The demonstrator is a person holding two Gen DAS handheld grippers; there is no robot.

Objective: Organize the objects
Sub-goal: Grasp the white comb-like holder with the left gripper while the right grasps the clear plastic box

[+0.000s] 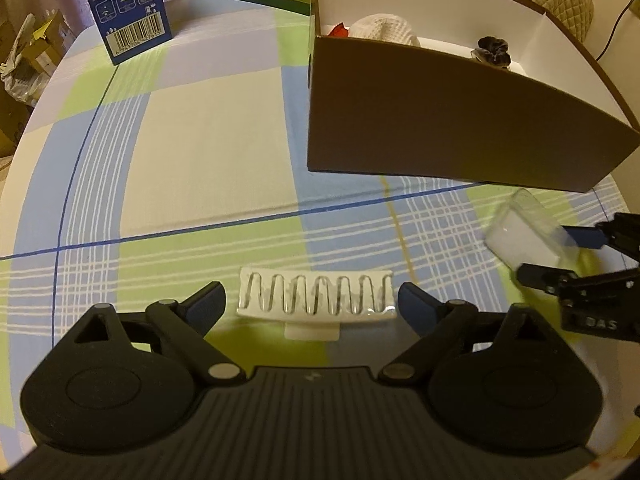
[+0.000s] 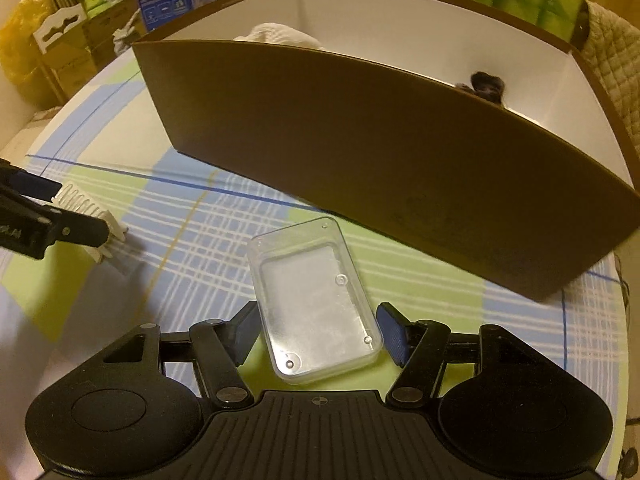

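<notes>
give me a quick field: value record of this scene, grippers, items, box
left gripper: open, fingers either side of the white comb-like clip
right gripper: open around the clear plastic case, contact unclear
brown box: open top, white inside, beyond both items
in box: white knitted item, dark scrunchie, red thing barely seen
surface: plaid tablecloth
behind: blue carton
</notes>
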